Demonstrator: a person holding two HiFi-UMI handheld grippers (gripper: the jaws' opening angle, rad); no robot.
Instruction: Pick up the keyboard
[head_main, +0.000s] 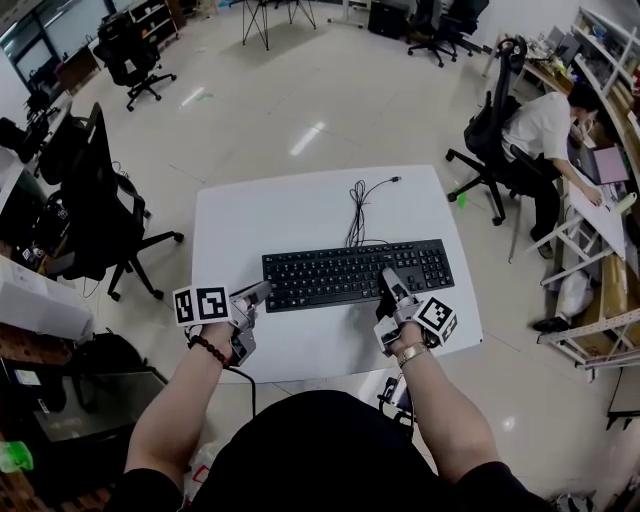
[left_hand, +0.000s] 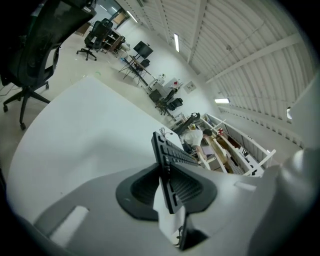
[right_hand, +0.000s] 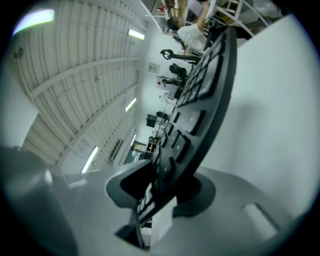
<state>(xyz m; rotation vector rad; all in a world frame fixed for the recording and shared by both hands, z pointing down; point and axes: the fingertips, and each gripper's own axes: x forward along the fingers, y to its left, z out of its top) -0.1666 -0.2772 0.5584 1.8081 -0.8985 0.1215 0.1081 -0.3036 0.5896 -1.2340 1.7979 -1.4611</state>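
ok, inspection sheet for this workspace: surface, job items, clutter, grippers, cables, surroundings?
surface: white table, bare apart from the job item and its lead.
job's things: black keyboard across the table's near half; can't tell whether it has left the surface.
clutter: nothing seen.
grippers: left gripper fingers closed on the keyboard's left end; right gripper fingers closed on its near edge, right of middle.
cables: keyboard's cable lies loose toward the far edge, plug unconnected.
surroundings: office chairs left of the table; person seated at a desk on the right.

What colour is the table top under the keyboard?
Plain white. The table shows best in the head view, under the black keyboard.
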